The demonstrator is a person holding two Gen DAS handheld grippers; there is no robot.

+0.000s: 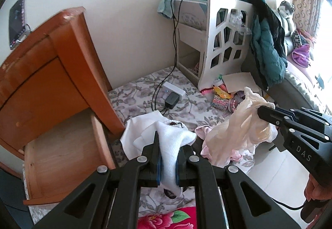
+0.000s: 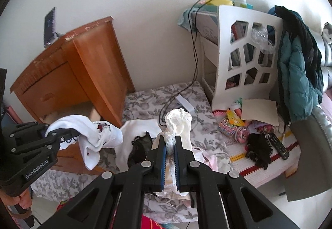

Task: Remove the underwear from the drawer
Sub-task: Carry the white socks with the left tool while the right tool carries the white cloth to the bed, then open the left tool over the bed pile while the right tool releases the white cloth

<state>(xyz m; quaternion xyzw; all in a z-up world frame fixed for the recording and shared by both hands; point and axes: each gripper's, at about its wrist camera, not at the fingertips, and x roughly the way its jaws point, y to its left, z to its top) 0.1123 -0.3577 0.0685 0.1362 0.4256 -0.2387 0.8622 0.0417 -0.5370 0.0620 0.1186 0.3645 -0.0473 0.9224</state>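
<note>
White underwear point(image 1: 176, 141) is being held clamped in the left gripper point(image 1: 167, 158), cream underwear point(image 2: 178, 125) in the right gripper point(image 2: 169, 158); both are being held just right of the open drawer point(image 1: 62, 158), above the bed point(image 1: 186, 102).

Drawer point(image 1: 62, 156) interior partly behind white garment point(image 1: 170, 146); nightstand point(image 1: 51, 63) blurred.
</note>
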